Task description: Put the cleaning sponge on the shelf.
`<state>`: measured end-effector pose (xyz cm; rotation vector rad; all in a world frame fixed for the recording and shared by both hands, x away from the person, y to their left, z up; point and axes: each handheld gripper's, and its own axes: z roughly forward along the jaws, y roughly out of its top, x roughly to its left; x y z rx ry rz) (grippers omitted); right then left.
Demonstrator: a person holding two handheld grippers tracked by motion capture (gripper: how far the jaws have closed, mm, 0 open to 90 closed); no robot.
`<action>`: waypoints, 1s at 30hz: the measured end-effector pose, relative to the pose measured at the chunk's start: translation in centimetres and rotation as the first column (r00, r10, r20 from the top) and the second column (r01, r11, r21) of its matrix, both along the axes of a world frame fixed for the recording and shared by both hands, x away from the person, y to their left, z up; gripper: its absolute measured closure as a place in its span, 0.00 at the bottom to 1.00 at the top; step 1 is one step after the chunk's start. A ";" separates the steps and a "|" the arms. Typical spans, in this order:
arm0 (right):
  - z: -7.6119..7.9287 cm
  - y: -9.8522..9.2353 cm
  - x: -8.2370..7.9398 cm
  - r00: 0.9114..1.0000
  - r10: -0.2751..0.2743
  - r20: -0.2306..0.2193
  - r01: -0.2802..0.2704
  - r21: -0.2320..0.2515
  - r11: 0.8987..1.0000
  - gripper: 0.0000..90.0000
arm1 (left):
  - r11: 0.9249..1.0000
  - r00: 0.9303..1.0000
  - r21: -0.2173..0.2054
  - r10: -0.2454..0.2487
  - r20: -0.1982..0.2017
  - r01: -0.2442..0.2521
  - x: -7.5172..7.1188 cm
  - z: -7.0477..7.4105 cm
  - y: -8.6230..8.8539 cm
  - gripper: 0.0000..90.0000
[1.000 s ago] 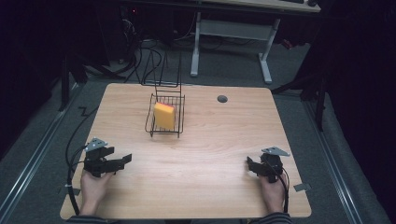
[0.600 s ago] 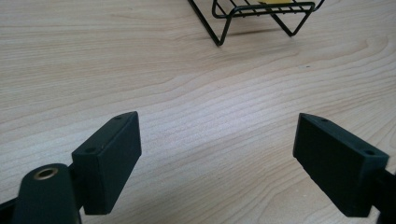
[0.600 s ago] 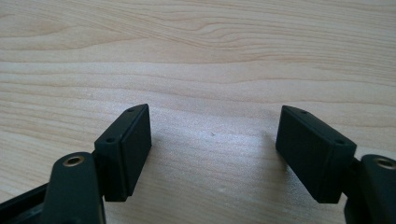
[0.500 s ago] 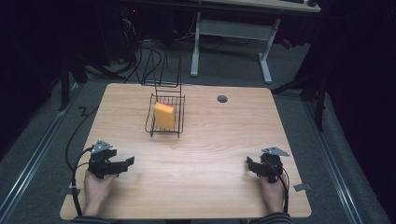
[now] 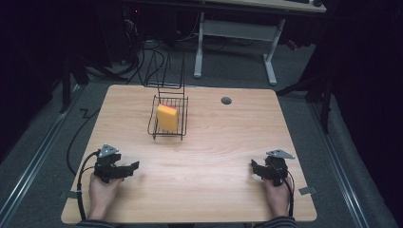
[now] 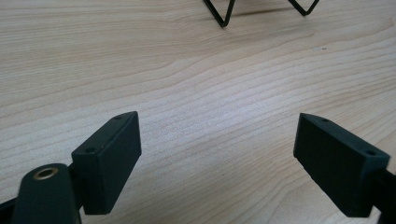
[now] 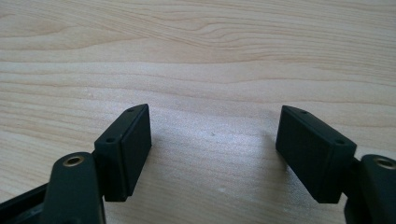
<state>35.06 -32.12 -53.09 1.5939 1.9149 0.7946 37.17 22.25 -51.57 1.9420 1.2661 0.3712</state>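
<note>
Your left gripper (image 5: 124, 169) and right gripper (image 5: 259, 170) both stand with jaws apart and nothing between them, resting low at the near corners, probably a ready pose. The yellow sponge (image 5: 167, 118) sits upright in the wire basket (image 5: 182, 124), well apart toward the far side of the wooden table (image 5: 214, 156). Beyond, the dim room seems to hold desk legs and cables.

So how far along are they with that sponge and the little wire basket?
Looks done: the yellow sponge stands inside the wire basket at the far side of the table. In hand: nothing; the left gripper and right gripper rest near the table's near edge, jaws open and empty. Left: seemingly nothing, though I can't tell whether more is planned.
</note>
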 end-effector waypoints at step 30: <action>0.0 0.0 0.0 1.000 0.000 0.000 0.000 0.000 1.000 0.30 | 0.993 0.999 0.111 0.040 0.029 -0.043 0.6 -2.0 -1.3 0.18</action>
